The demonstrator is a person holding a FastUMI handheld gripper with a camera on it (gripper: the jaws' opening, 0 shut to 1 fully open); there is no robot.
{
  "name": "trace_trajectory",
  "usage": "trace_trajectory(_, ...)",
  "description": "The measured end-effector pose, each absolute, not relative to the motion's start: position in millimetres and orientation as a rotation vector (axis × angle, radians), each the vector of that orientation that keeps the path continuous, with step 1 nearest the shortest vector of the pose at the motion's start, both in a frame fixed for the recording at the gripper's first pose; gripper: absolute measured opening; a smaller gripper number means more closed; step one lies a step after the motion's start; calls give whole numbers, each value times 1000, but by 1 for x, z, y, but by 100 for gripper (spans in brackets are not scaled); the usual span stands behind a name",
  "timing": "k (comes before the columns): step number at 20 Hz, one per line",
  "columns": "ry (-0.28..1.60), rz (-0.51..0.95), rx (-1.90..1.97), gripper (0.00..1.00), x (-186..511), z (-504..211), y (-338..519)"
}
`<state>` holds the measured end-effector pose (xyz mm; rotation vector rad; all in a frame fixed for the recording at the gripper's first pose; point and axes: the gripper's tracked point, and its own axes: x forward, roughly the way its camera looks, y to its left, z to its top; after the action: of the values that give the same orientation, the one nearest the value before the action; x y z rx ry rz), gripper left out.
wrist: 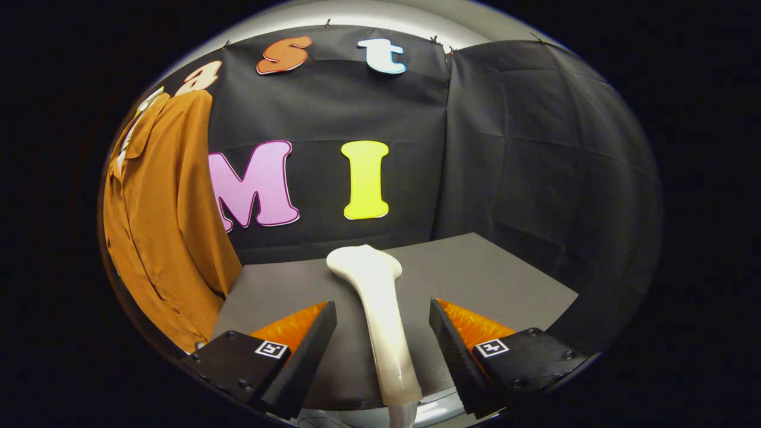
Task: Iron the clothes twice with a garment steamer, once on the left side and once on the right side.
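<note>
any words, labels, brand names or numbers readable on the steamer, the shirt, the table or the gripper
None can be read.
Garment steamer, lying on the grey table between the open gripper fingers: plain, no brand or label showing.
Orange shirt hanging beyond the fingers to one side: no tag or print visible.
Gripper: two small square black-and-white marker tags, patterns only, no words or numbers.

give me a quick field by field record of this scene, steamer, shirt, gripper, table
steamer: white garment steamer lying on the table, between the fingers, head pointing away
gripper: gripper open, fingers either side of the steamer handle, gaps on both sides
shirt: brown shirt hanging against the booth wall, left of the table
table: grey table, steamer on it
task state: steamer not yet gripped
</note>
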<state>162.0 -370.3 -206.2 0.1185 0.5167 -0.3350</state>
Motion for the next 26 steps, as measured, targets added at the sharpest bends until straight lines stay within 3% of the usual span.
trace_trajectory(7, 648, -336, 175, 94, 161, -246, -378)
trace_trajectory(10, 683, -326, 204, 82, 160, -257, -377)
trace_trajectory(14, 691, -320, 165, 43, 158, -258, -377)
trace_trajectory(16, 674, -338, 180, 37, 158, -253, -380)
trace_trajectory(26, 508, -388, 187, 36, 117, -172, -329)
